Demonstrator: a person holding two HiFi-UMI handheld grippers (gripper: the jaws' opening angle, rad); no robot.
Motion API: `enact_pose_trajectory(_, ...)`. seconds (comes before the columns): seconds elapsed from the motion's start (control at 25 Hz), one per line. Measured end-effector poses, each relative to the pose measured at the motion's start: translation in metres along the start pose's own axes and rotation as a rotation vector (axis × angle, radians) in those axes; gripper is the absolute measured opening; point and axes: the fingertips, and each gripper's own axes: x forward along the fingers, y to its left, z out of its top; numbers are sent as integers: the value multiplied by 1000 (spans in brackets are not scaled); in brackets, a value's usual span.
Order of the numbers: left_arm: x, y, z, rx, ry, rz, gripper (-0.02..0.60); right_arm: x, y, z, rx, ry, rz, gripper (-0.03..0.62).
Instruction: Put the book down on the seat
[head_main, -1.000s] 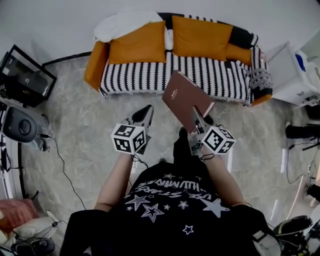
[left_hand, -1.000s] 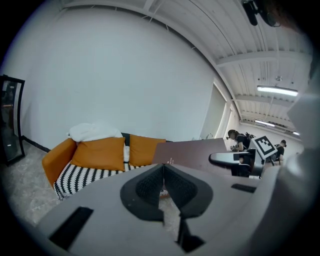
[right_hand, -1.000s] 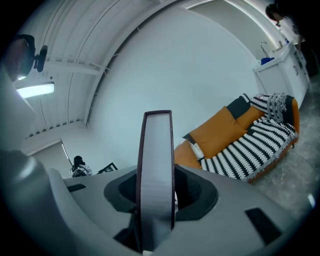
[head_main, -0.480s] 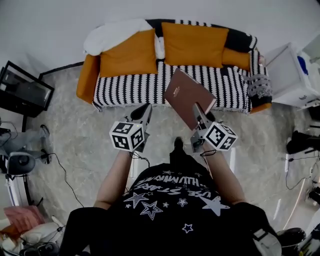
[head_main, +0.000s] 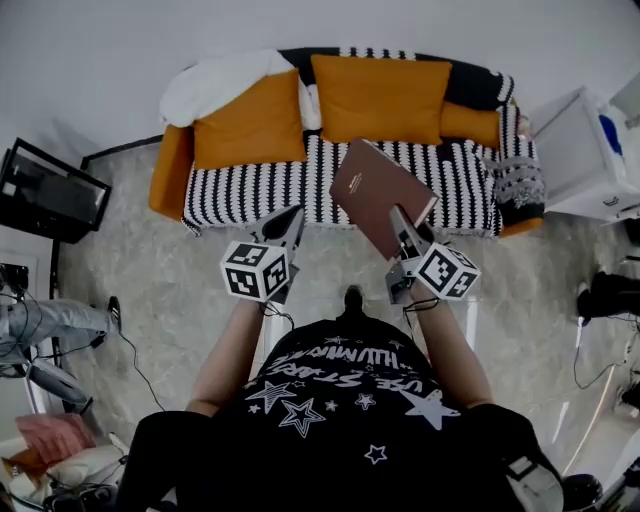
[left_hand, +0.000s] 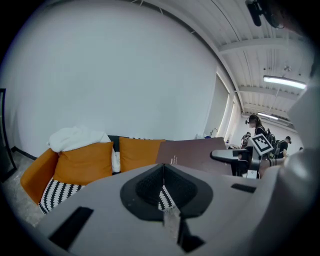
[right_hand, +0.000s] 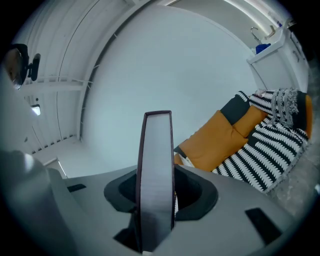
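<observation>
before the sofa (head_main: 168, 170), facing its left half, the left hand-held gripper (head_main: 288, 222) hangs clenched on nothing. right of it, the right hand-held gripper (head_main: 403, 226) is clamped on the lower edge of the book (head_main: 372, 188). the book is tilted in the air over the front edge of the sofa's striped seat (head_main: 240, 185), not resting on it. within the last second the sofa has drawn nearer to the person; the grip is unchanged. judgement: approach under way, with lowering and release outstanding.
</observation>
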Motion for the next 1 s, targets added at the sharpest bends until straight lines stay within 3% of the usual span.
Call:
enact_pose_trajectory(0.32,39,-16,12,18,9,-5,11,4,-31,34,2,-9,-8,153)
enact_pose_trajectory(0.64,73,-42,21,89,20,-58,11,-8,-70,51,52,-59,-92,153)
enact_pose_trajectory(1.0,115,-20,13,51,59,-129,11,3,-99,55,58,-72,-215,153)
